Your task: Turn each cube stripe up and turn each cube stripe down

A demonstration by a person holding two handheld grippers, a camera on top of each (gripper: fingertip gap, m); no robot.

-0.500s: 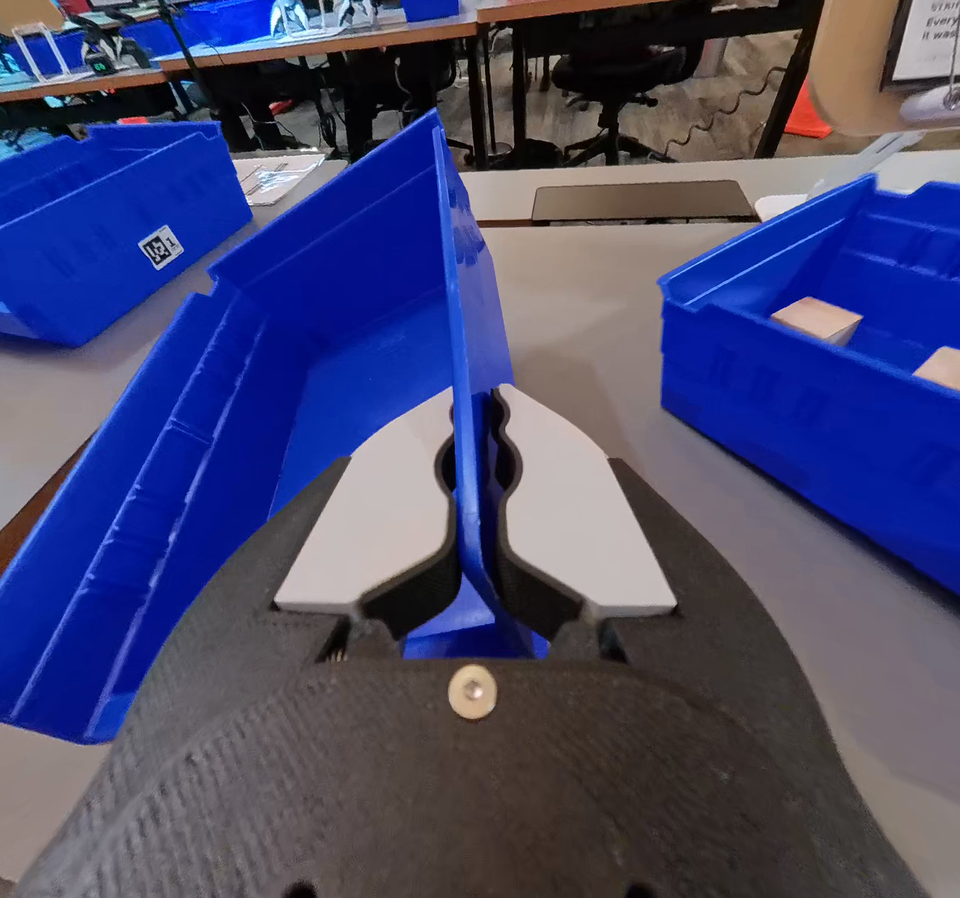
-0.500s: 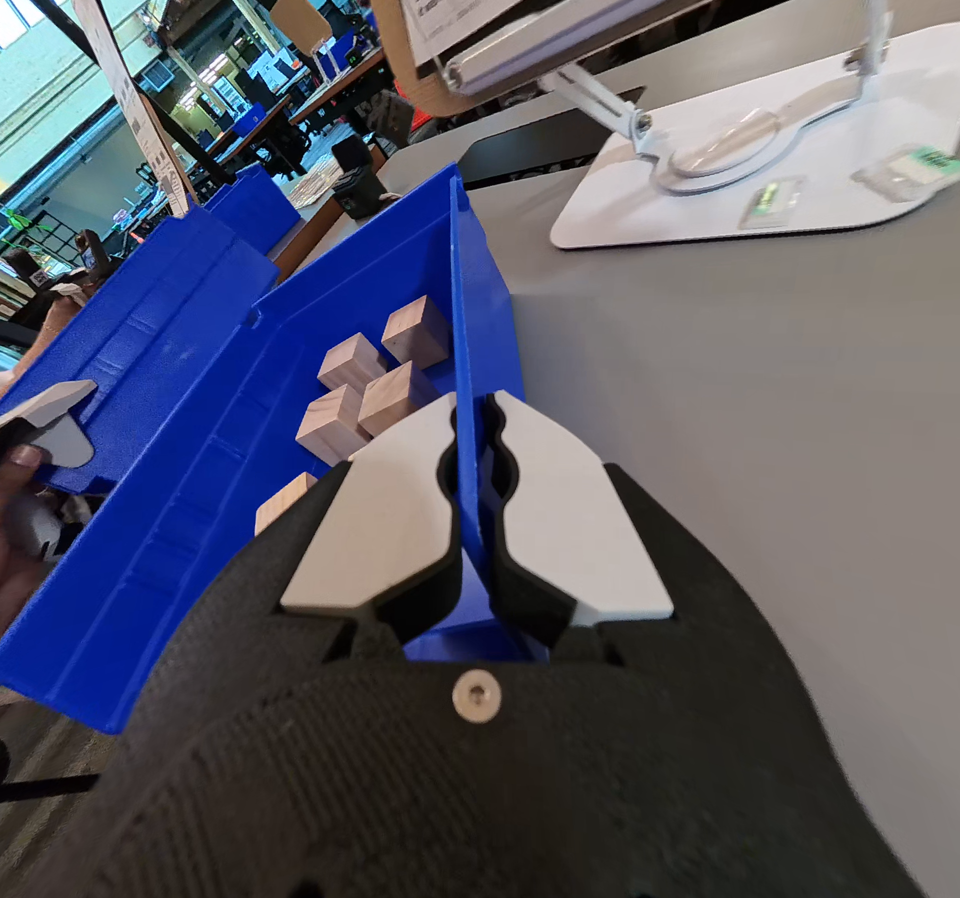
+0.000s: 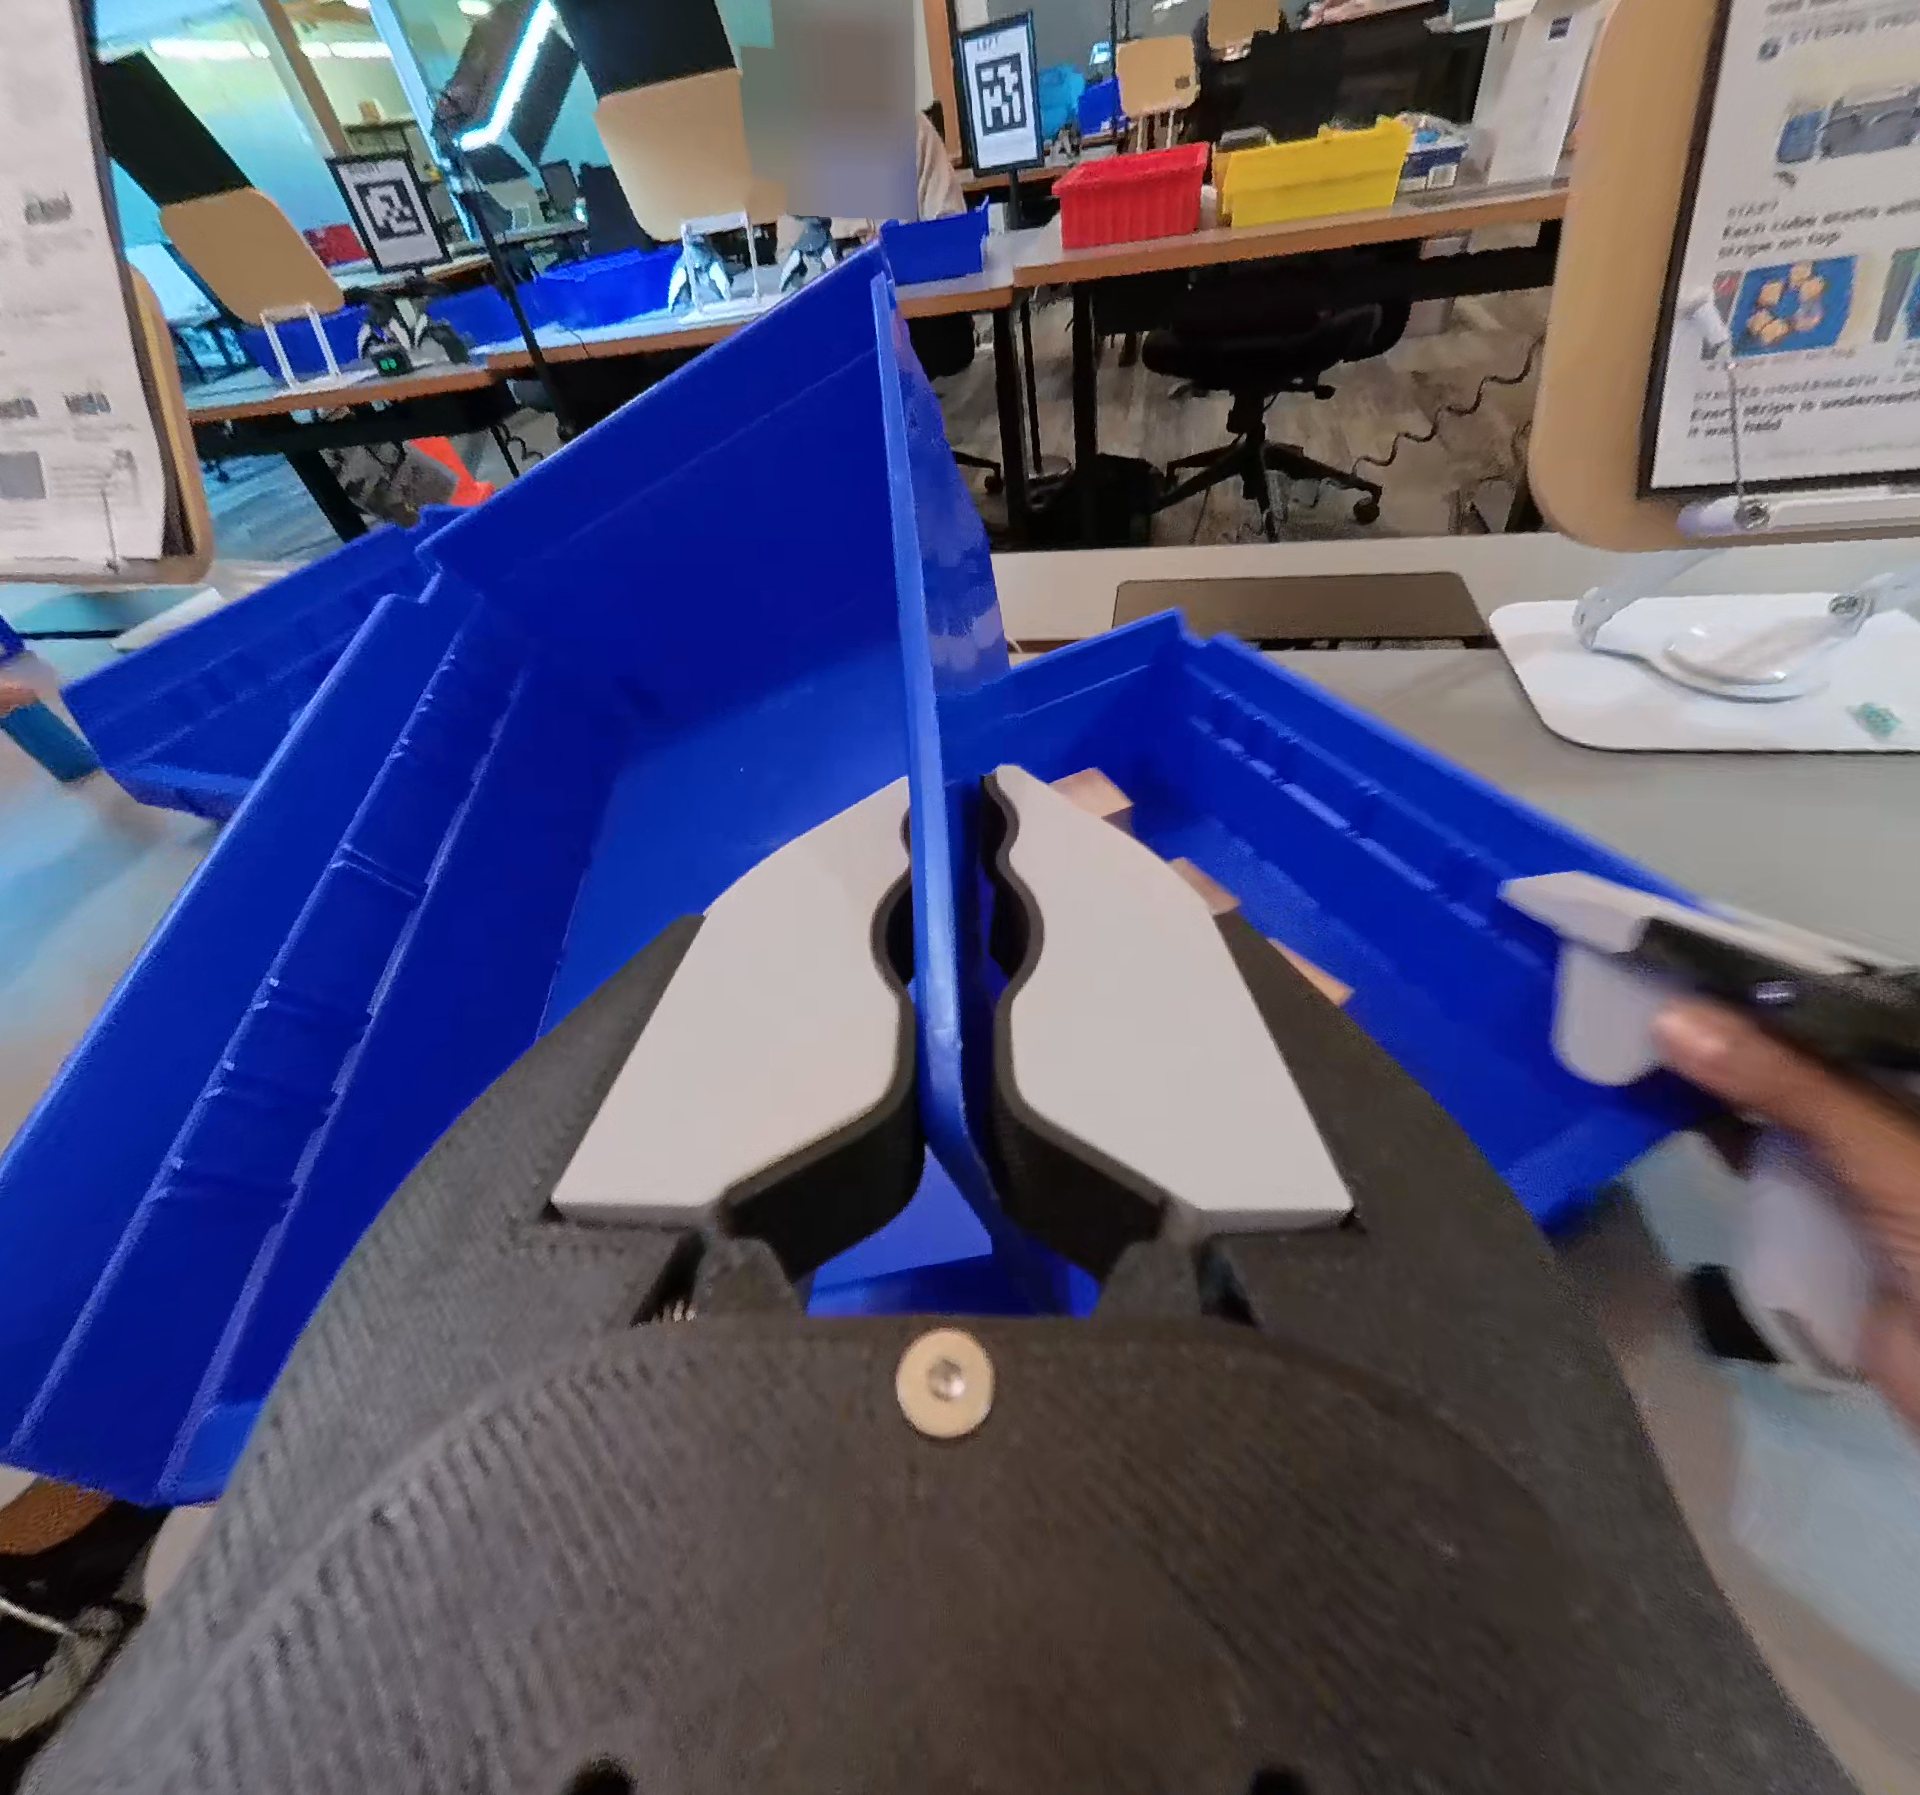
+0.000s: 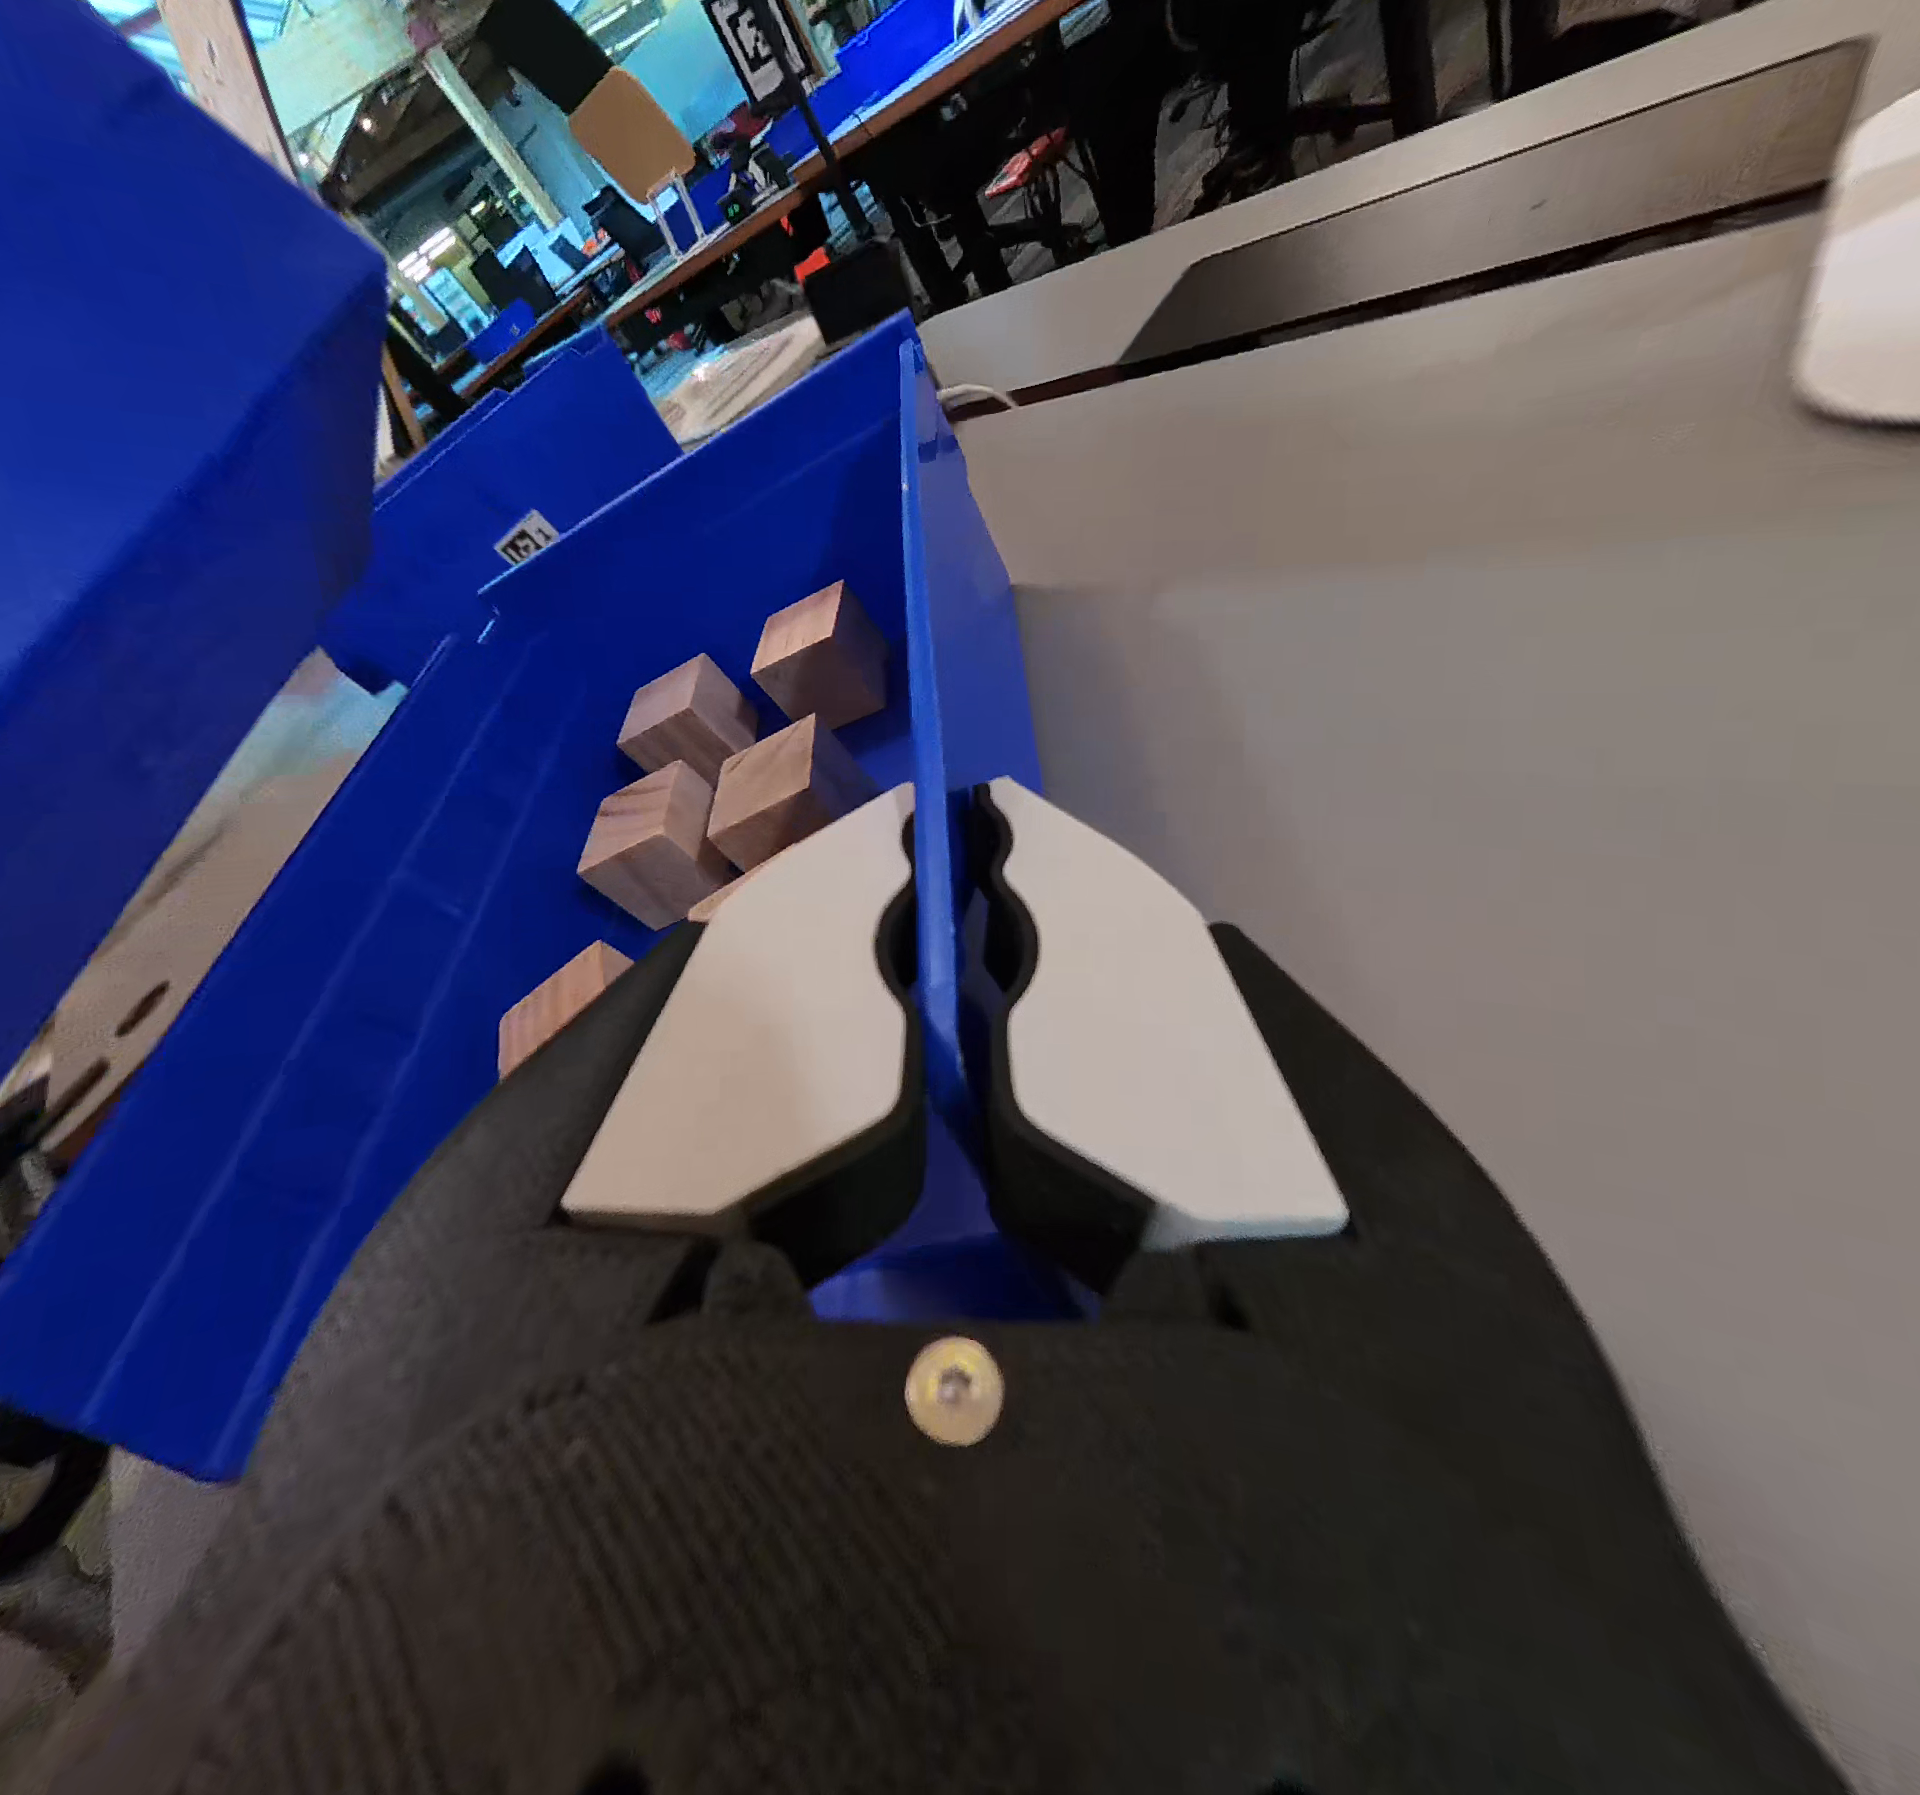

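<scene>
My left gripper (image 3: 951, 789) is shut on the right side wall of an empty blue bin (image 3: 665, 602) and holds it raised and tilted. To its right lies a second blue bin (image 3: 1351, 810) with wooden cubes (image 3: 1091, 789) mostly hidden behind my finger. My right gripper (image 4: 945, 795) is shut on the right side wall of that cube bin (image 4: 416, 966), which holds several plain wooden cubes (image 4: 686, 717); no stripe shows on them. The right gripper (image 3: 1590, 966) and a hand also show in the left wrist view. The raised empty bin (image 4: 156, 395) looms at the upper left of the right wrist view.
The grey table (image 4: 1455, 810) stretches to the right. A white stand base (image 3: 1704, 675) carries an instruction board at the back right. A dark inset panel (image 3: 1299, 602) lies behind the bins. A third blue bin (image 3: 208, 706) sits at the left.
The left gripper has lifted the empty bin and carried it right, close beside the cube bin. The right gripper has shifted with the cube bin, which now sits nearer the empty bin.
</scene>
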